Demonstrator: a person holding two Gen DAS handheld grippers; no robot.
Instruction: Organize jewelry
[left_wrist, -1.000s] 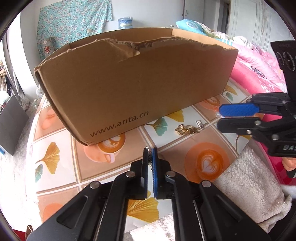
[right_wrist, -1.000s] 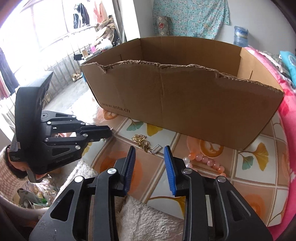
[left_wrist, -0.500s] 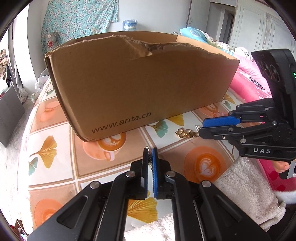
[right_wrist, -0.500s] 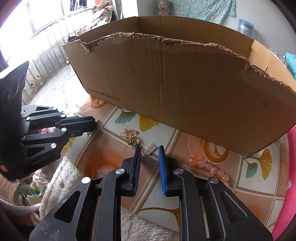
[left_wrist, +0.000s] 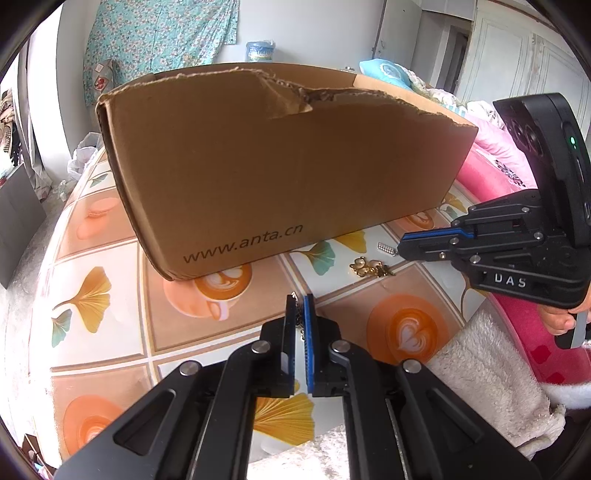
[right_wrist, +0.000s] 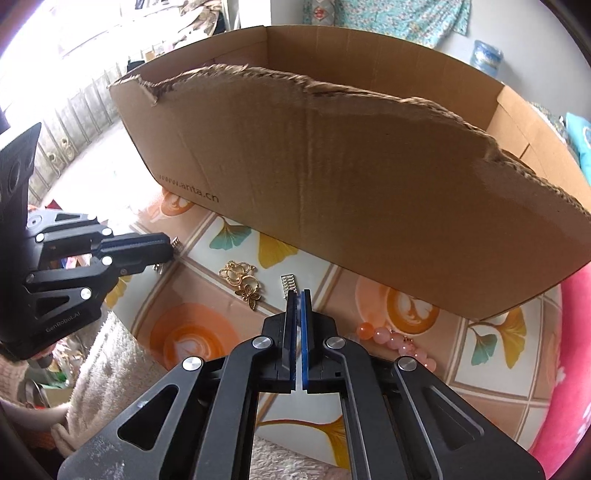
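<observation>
The right claw (right_wrist: 298, 295) has just pinched shut on the silver clip (right_wrist: 287, 283) on the table (right_wrist: 192, 288), by the box (right_wrist: 351, 192). The left claw (left_wrist: 300, 306) keeps gripping a chain (left_wrist: 302, 325). Next, probably lift.

Left wrist view: looks forward along the left gripper (left_wrist: 300, 302), low over the table (left_wrist: 110, 332), facing the cardboard box (left_wrist: 280, 170) at 12 o'clock, close enough that its front wall fills the middle of the frame.
Left view, side: the right gripper (left_wrist: 400, 248) enters at 3 o'clock.
Right wrist view: looks forward along the right gripper (right_wrist: 298, 297), low and near, facing the cardboard box (right_wrist: 369, 199) from 10 to 3 o'clock, partly over its torn rim.
Right view, side: the left gripper (right_wrist: 170, 250) enters at 9 o'clock.
Shared: the box front, the gold pendant (left_wrist: 369, 266) (right_wrist: 242, 278), the small silver piece (left_wrist: 386, 248) (right_wrist: 289, 285), the patterned table (right_wrist: 207, 332).
</observation>
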